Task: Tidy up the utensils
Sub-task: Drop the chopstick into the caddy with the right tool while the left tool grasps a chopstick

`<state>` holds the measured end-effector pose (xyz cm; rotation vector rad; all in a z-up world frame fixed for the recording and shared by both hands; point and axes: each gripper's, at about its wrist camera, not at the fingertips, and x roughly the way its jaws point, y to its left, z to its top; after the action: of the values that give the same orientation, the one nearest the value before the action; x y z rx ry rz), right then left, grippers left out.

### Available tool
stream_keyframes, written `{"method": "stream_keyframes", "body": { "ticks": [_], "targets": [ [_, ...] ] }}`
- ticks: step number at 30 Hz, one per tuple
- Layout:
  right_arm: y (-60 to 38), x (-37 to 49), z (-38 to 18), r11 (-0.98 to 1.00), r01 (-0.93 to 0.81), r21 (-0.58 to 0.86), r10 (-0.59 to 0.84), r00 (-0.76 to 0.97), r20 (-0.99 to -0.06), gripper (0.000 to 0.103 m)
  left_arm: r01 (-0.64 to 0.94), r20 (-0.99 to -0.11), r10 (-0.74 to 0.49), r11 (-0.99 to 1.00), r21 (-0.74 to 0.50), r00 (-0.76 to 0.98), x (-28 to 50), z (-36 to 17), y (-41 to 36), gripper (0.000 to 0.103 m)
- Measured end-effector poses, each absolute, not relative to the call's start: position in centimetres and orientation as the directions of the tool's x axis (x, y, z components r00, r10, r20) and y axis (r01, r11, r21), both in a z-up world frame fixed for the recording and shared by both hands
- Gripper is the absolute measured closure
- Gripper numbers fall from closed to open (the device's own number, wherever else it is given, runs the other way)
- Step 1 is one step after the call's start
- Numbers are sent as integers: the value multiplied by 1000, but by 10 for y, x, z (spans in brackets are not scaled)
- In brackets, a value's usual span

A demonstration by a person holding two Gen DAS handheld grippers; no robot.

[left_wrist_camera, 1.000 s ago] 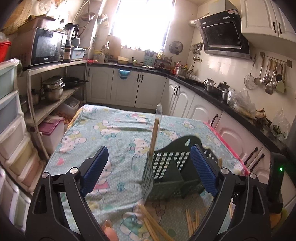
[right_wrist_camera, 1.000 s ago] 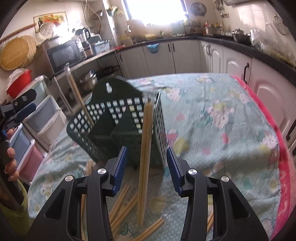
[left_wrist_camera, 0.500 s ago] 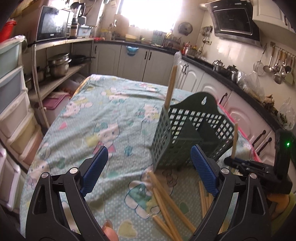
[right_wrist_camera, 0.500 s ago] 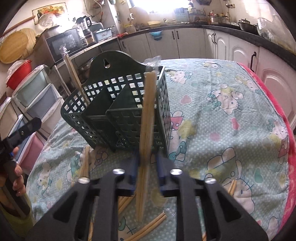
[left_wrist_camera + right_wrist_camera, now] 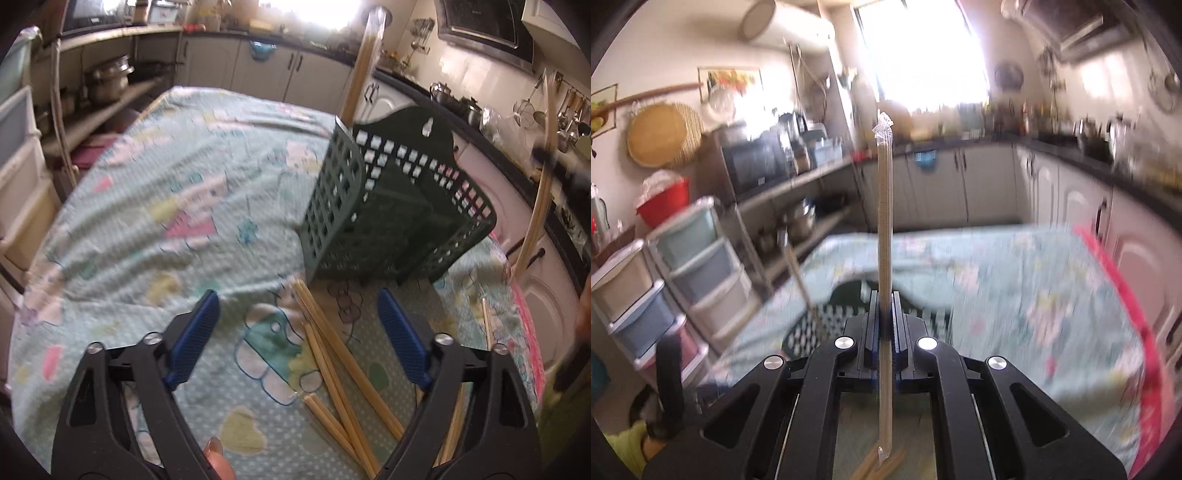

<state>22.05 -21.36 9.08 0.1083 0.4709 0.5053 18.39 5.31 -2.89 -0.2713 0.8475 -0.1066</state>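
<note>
A dark green slotted utensil basket (image 5: 391,206) stands on the patterned tablecloth (image 5: 177,206), with one wrapped pair of chopsticks (image 5: 360,62) upright in its left corner. Several loose wooden chopsticks (image 5: 332,362) lie on the cloth in front of it. My left gripper (image 5: 299,339) is open and empty, low over those loose chopsticks. My right gripper (image 5: 885,317) is shut on a plastic-wrapped pair of chopsticks (image 5: 885,221), held upright above the basket (image 5: 827,317). That held pair also shows at the right of the left wrist view (image 5: 539,192).
White cabinets and a dark counter (image 5: 480,122) run along the far and right sides. Plastic drawer units (image 5: 665,280) and a shelf with pots and a microwave (image 5: 753,166) stand at the left. The cloth has a pink edge (image 5: 1123,295) at the right.
My right gripper has closed fully on the wrapped chopsticks and lifted them high above the basket. My left gripper has dropped lower and closer toward the loose chopsticks.
</note>
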Motion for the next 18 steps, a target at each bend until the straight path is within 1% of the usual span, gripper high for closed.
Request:
{"method": "stream_keyframes", "body": {
  "ticks": [2,6,9,10,11,14,18],
  "targets": [
    [-214,227,101,881,-432,192,473,804,-360,98,-5,-739,-228,954,-298,635,188,-36,50,37],
    [-212,243,106,890,-428,158,456,842,-289,98,-9,-766,-256,946,-323,590,200,-51,44,41],
    [-209,254,101,889,-426,169,457,848,-270,98,-16,-781,-267,943,-334,565,210,-60,41,48],
    [-208,258,99,890,-424,167,455,850,-267,98,-18,-787,-265,944,-330,557,213,-63,39,52],
    [-207,262,94,896,-415,158,444,855,-267,98,-19,-792,-268,943,-333,548,217,-66,37,55],
    [-204,273,79,909,-386,156,416,858,-300,97,-20,-800,-257,948,-317,542,224,-70,33,64],
    [-206,279,61,921,-355,161,390,853,-347,97,-22,-805,-244,953,-304,541,229,-72,31,73]
  ]
}}
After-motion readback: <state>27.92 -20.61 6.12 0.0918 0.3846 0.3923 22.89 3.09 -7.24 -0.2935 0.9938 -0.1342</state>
